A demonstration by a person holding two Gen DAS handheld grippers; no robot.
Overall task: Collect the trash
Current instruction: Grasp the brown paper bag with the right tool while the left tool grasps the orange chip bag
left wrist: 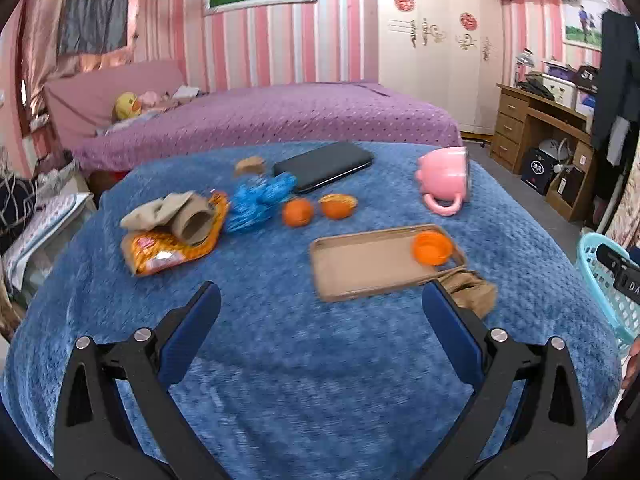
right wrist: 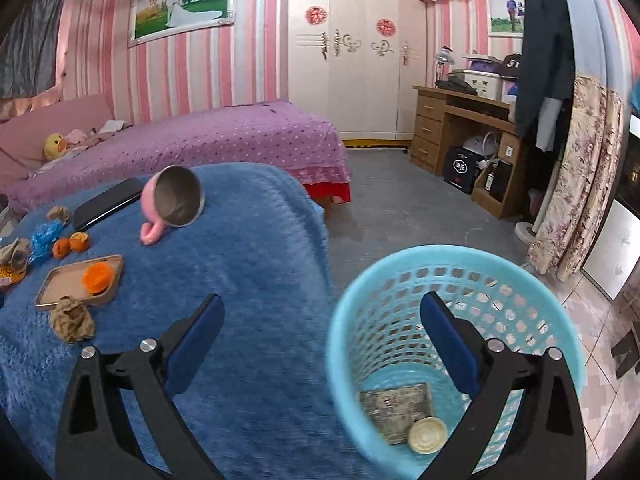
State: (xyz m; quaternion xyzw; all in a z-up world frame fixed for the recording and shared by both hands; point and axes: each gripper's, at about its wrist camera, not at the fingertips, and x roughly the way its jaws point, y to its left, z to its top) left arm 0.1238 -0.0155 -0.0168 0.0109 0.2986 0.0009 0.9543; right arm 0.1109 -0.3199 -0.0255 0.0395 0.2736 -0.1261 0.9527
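My blue basket [right wrist: 400, 280] stands on the floor beside the blue-covered table [right wrist: 248, 280]; at its bottom lie a flat printed packet [right wrist: 396, 404] and a round cream lid [right wrist: 427, 435], touching. On the table, a crumpled brown paper ball [right wrist: 72, 320] lies just against the brown tray [right wrist: 52, 288]. Farther left lie an orange snack wrapper [left wrist: 168, 248], a cardboard tube [left wrist: 194, 224] resting on it, and crumpled blue plastic [left wrist: 256, 200].

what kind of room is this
Most likely a home bedroom: a bed with a purple spotted cover, a tall white wardrobe and a wooden desk stand behind the blue-covered table.
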